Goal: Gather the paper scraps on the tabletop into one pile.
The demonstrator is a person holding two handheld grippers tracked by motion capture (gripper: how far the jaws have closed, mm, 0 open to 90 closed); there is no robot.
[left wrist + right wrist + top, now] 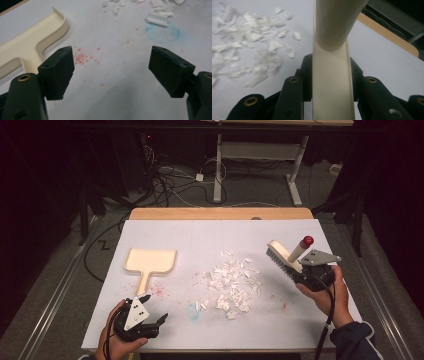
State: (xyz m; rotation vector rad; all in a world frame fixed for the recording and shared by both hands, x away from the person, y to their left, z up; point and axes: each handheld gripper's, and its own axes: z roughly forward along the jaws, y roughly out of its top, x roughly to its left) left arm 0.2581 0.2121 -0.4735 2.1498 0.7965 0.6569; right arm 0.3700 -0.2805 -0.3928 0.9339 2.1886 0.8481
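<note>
High view: the right gripper (306, 270), at the white sheet's (210, 232) right edge, clamps a cream hand brush (283, 256), bristles facing the white paper scraps (231, 285) mid-sheet; a cream dustpan (150, 261) lies to the left, above the left gripper (152, 312). Left gripper view: jaws wide apart, empty, dustpan (27, 47) just beside. Right gripper view: jaws closed on the brush (333, 75), scraps (249, 45) beyond.

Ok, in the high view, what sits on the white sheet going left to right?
Left gripper with jaws apart, near the front edge → cream dustpan → pile of white scraps → brush, clamped in the right gripper.
</note>
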